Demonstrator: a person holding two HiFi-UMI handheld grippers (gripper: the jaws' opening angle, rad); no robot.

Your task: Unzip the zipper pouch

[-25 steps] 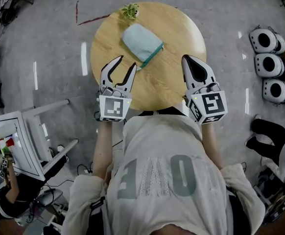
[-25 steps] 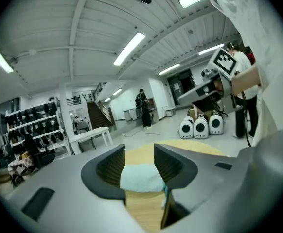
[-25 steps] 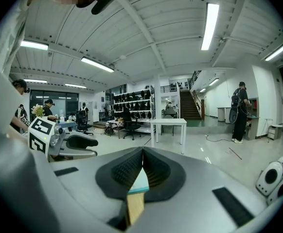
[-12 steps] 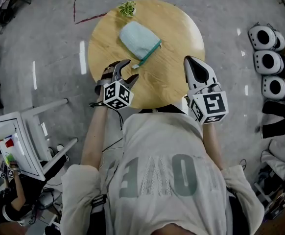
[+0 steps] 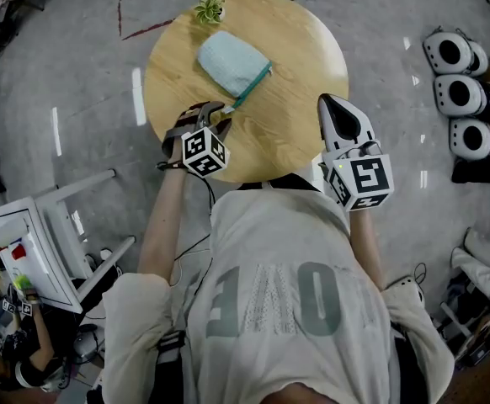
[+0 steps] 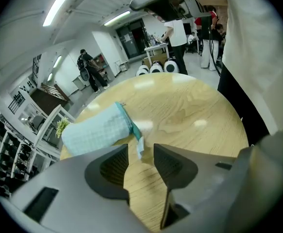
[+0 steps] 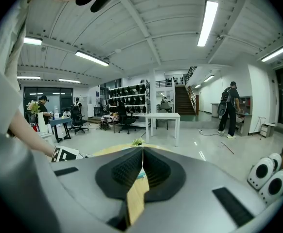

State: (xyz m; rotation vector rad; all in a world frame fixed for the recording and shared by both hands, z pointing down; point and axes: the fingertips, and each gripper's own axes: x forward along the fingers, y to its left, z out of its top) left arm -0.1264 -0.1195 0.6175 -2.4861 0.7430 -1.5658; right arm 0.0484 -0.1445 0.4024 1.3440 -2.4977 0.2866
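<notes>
On the round wooden worktop lies the pale blue zipper pouch, near a small plant. The left claw is closing, jaws apart around the zipper's tab end, seemingly not touching it. The right claw is pressed together, empty.

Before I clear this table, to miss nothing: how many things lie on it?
2. A light blue zipper pouch lies left of the middle of the table; a small plant stands at the far edge just beyond it. I see nothing else there.
</notes>
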